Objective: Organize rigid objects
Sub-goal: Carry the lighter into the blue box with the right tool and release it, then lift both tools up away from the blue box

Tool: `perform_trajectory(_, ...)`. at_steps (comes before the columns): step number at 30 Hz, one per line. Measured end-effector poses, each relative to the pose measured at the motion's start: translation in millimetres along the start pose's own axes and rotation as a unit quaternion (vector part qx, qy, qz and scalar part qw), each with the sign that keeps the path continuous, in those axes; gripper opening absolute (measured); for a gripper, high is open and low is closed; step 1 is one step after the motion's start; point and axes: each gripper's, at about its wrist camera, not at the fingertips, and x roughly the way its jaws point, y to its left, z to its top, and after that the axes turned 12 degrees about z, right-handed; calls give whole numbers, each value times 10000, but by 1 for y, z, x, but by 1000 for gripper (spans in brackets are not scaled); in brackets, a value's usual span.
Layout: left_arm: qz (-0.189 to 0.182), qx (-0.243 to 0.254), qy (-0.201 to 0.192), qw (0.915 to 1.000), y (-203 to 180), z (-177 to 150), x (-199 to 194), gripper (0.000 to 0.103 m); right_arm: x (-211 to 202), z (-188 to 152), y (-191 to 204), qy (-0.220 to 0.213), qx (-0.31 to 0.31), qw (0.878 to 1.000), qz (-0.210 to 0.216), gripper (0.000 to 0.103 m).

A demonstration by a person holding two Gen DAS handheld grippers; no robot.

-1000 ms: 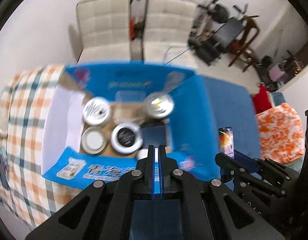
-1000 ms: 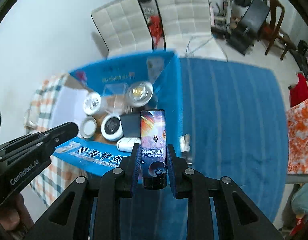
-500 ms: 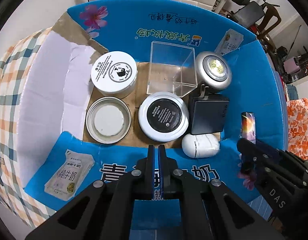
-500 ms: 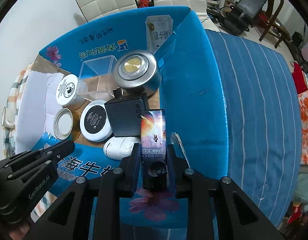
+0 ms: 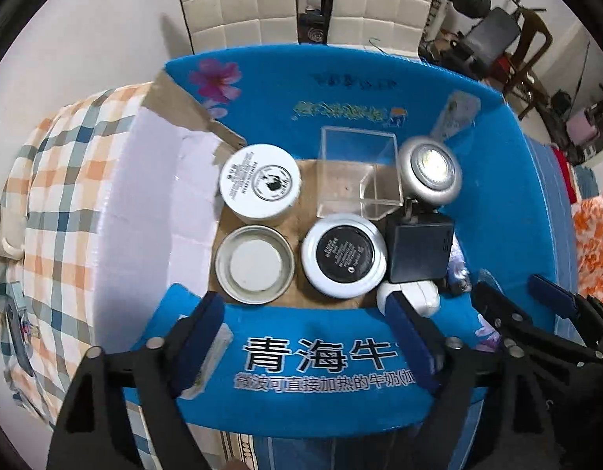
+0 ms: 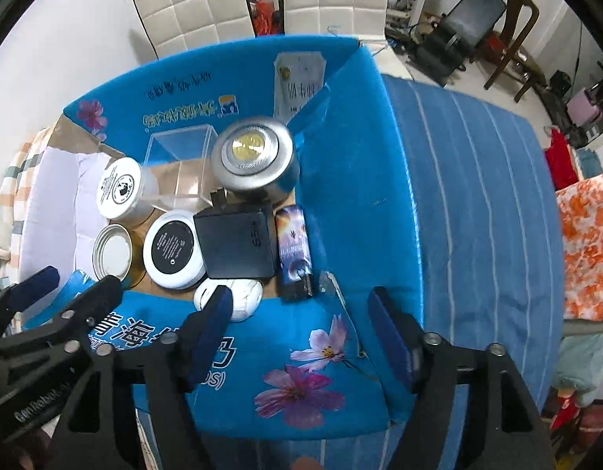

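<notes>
Blue carton reads "青海牛".

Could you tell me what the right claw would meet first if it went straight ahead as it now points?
Probably the space-print box lying in the blue carton, past its near flap; the open right claw points there, though depth is unclear.

Home, lived-in room: white quilted chairs against wall, exercise bench, wooden chair, blue striped cloth, plaid cloth, scattered clutter on floor.
</notes>
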Motion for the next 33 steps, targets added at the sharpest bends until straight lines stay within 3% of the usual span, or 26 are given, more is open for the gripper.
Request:
perform_trajectory(2, 84, 32, 3, 10000, 4, 1, 0, 91, -1, 1, 2, -5, -2, 10000, -61, 82)
perform_trajectory(4, 228, 36, -17, 9997, 9, 0, 1, 102, -1, 2, 4, -3, -18, 9999, -124, 84)
perform_trajectory(10, 286, -4, 28, 9996, 22, -2, 2, 103, 1, -1, 9, 11, -31, 9998, -193, 95)
perform_trajectory(22, 348, 49, 0, 9994, 29, -5, -7, 103, -7, -9, 12, -33, 19, 9998, -217, 95)
perform_trajectory(27, 295, 17, -132, 9995, 32, -7, -31, 103, -37, -13, 15, -189, 9, 9998, -75, 95)
perform_trajectory(33, 77, -4, -366, 9993, 41, -20, -96, 103, -107, -29, 20, -530, 35, 9984, 212, 95)
